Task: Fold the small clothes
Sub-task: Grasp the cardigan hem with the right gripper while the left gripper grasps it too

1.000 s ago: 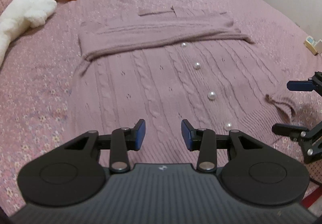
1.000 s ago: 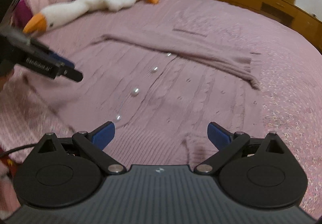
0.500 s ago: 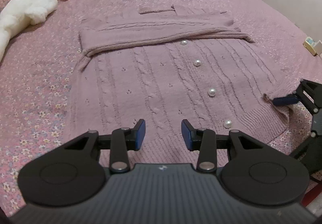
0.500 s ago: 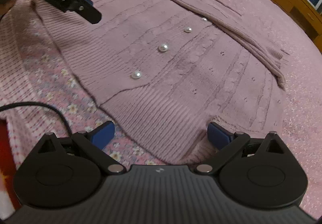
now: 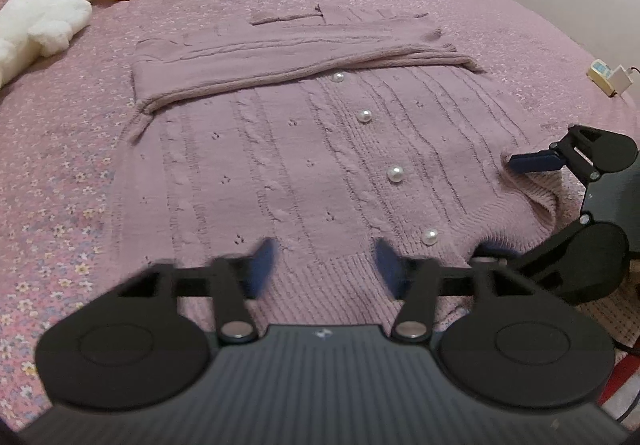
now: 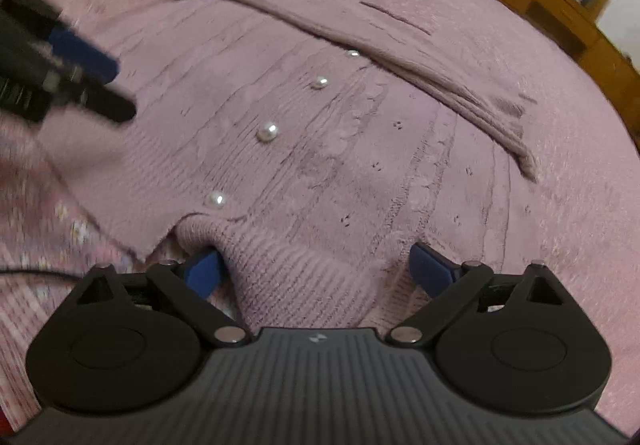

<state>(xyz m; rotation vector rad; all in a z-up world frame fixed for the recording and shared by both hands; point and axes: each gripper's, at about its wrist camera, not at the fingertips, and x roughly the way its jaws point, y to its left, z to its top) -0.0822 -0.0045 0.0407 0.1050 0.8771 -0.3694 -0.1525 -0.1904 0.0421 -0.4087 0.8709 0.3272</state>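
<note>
cardigan (image 5: 320, 165) lies flat on the bed (image 5: 60, 149), buttons up, both sleeves already crossed over the chest so only the body is left to fold. hem is nearest me, that's why both my tongs sit low at that edge.

left gripper (image 5: 324, 265) hovers over the hem rib, jaws opening, blurred, nothing pinched between them yet.

right gripper (image 6: 316, 265) is at the hem's right corner, jaws wide but closing, a bunched hump of rib between the pads (image 6: 202, 271); left pad looks to be touching the knit, right pad stands clear, so no grip yet.

my guess: take both hem corners and fold up toward the collar.

goose toy (image 5: 44, 21) is well apart, not in the way.
</note>
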